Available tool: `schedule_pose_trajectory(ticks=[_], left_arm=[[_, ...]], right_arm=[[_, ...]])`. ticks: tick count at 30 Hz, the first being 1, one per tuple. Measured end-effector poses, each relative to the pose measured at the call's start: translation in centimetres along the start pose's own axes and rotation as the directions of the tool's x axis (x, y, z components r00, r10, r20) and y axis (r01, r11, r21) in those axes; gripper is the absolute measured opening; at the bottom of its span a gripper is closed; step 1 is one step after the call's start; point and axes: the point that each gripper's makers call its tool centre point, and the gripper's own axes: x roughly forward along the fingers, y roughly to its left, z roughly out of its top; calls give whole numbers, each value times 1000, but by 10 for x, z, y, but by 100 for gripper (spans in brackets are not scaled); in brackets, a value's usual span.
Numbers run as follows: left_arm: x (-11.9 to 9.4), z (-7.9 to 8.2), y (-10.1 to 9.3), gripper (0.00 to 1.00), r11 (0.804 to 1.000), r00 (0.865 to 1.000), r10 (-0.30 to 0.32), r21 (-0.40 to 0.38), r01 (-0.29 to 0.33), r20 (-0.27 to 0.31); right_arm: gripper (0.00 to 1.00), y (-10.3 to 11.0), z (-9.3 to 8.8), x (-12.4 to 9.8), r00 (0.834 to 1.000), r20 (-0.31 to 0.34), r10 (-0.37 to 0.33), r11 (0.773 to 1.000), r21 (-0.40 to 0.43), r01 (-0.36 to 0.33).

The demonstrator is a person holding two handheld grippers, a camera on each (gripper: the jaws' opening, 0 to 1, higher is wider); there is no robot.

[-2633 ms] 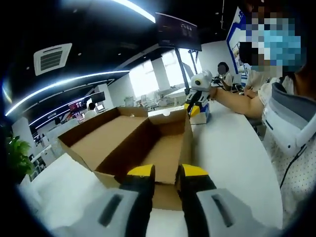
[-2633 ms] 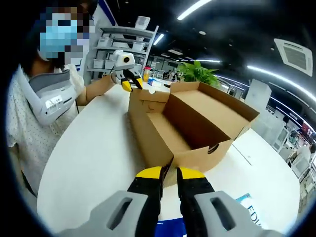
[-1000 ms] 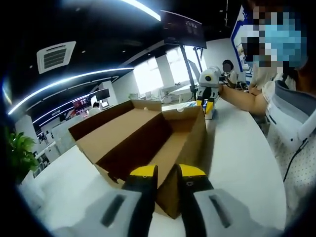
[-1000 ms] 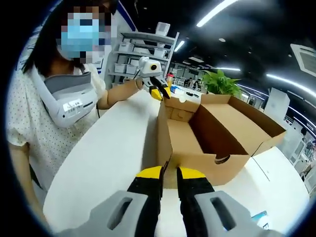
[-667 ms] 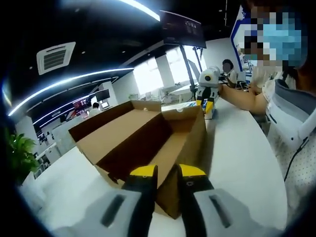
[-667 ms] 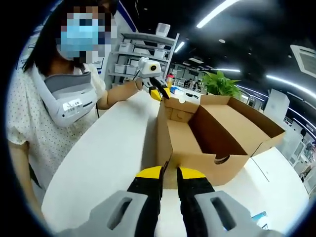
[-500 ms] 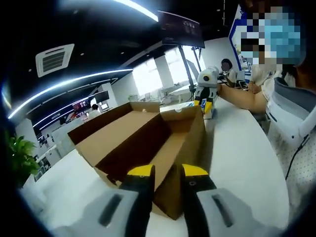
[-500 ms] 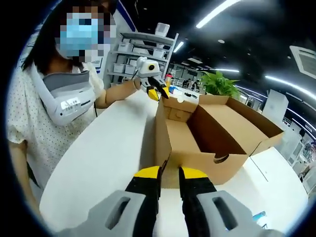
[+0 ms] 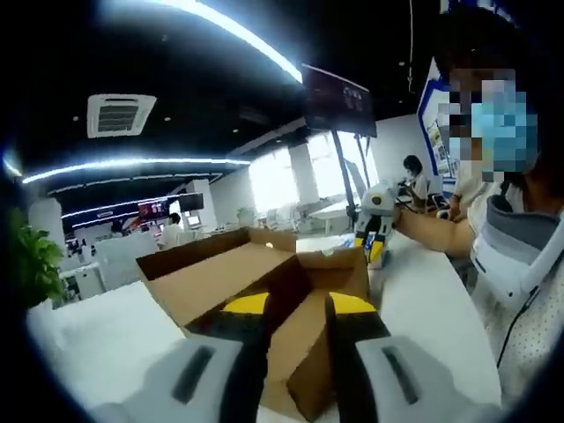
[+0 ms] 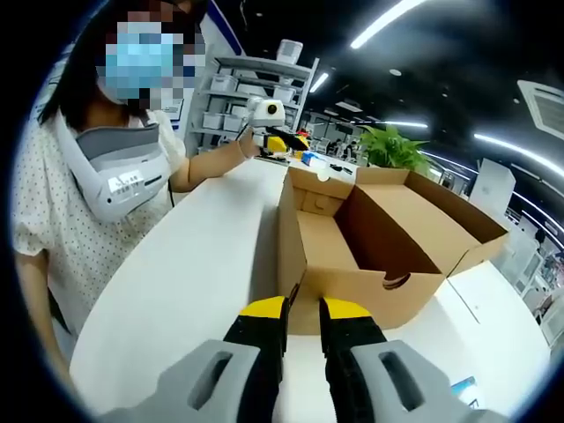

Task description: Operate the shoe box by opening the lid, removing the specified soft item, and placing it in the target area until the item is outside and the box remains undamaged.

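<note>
The shoe box (image 10: pixel 370 242) stands on the white table (image 10: pixel 185 273) with its lid (image 10: pixel 441 211) already turned back and open; in the right gripper view the inside shows bare brown cardboard, and no soft item can be seen there, though the bottom near the close wall is hidden. The right tool (image 10: pixel 302 310) is at the near short end of the box; its two yellow-tipped jaws stand narrow, almost together, just in front of the cardboard wall, and whether they pinch the wall's edge cannot be told. In the left gripper view the left tool (image 9: pixel 298 307) is at the other short end of the shoe box (image 9: pixel 264 282); its jaws stand narrow with a corner of the cardboard between or just behind them, and it cannot be told whether they press on it; this tool appears also in the right gripper view, far behind the box, near a person's hand. The box is judged to be light and rather stiff, but thin; a hard pinch on the wall could crease it, so it is better to take it by a folded rim or a corner, where the board is double. The soft item, if it lies low inside, should be limp and should be taken in its middle with a gentle closing.
</note>
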Motion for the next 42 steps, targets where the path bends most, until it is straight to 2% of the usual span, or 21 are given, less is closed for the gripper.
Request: schedule_pose_trajectory(ticks=[2, 4, 5, 7, 9, 11, 14, 15, 16, 20, 23, 28, 29, 32, 33, 34, 39, 41, 42], left_arm=[[-4, 1, 12, 26, 996, 998, 44, -75, -42, 33], [-7, -3, 22, 26, 990, 996, 83, -114, -79, 37], [-9, -10, 31, 27, 983, 993, 114, -149, -110, 19], [-12, -22, 44, 30, 967, 991, 136, -215, -137, -18], [-16, -30, 60, 32, 939, 987, 158, -305, -158, -25], [-19, -32, 74, 34, 901, 984, 176, -398, -174, -33], [-23, -15, 90, 37, 834, 984, 177, -534, -136, 26], [-22, -10, 92, 39, 823, 985, 166, -557, -114, 44], [-21, -5, 95, 41, 817, 986, 157, -568, -99, 53], [-14, -7, 110, 44, 821, 985, 174, -551, -148, -5], [-5, -13, 122, 45, 803, 985, 172, -574, -159, -33], [8, -26, 151, 57, 783, 976, 201, -585, -212, -84], [10, -29, 158, 57, 768, 974, 208, -602, -220, -90], [21, -35, 167, 59, 712, 980, 179, -676, -189, -86], [27, -39, 173, 60, 681, 982, 167, -710, -176, -83], [28, -40, 174, 61, 679, 982, 167, -713, -176, -83], [41, -52, 182, 62, 623, 989, 132, -770, -138, -71], [43, -55, 183, 61, 597, 991, 118, -794, -116, -56], [44, -55, 183, 60, 578, 993, 109, -810, -94, -37]], right_arm=[[14, 1, 0, 1, 1000, 0, -1, 1000, -3, 1], [14, 1, 0, 1, 1000, -1, 0, 1000, -4, 0], [14, 1, 0, 2, 1000, -1, 0, 1000, -8, 0], [14, 2, 0, 2, 1000, -1, 0, 1000, -11, 0], [14, 2, 1, 2, 1000, 4, 1, 1000, -10, -1], [14, 2, 1, 4, 1000, 11, 4, 1000, -5, -4], [14, 3, -1, 7, 1000, 0, 8, 1000, -12, -8], [14, 3, -1, 7, 1000, -1, 8, 1000, -12, -8], [14, 3, -2, 7, 1000, -3, 9, 1000, -13, -9], [14, 4, -2, 8, 1000, -10, 7, 1000, -22, -7], [14, 4, -2, 9, 1000, -9, 6, 1000, -23, -7], [14, 4, -1, 10, 1000, -11, 7, 1000, -29, -8], [14, 4, -1, 10, 1000, -11, 8, 1000, -29, -8], [14, 5, -2, 11, 1000, -16, 10, 1000, -28, -11], [14, 6, -5, 13, 999, -30, 14, 999, -31, -15], [14, 6, -6, 14, 999, -36, 15, 999, -32, -16], [14, 4, -12, 14, 998, -56, 20, 999, -29, -22], [14, 4, -12, 13, 998, -56, 21, 999, -27, -23], [14, 3, -13, 13, 998, -58, 20, 999, -28, -21]])
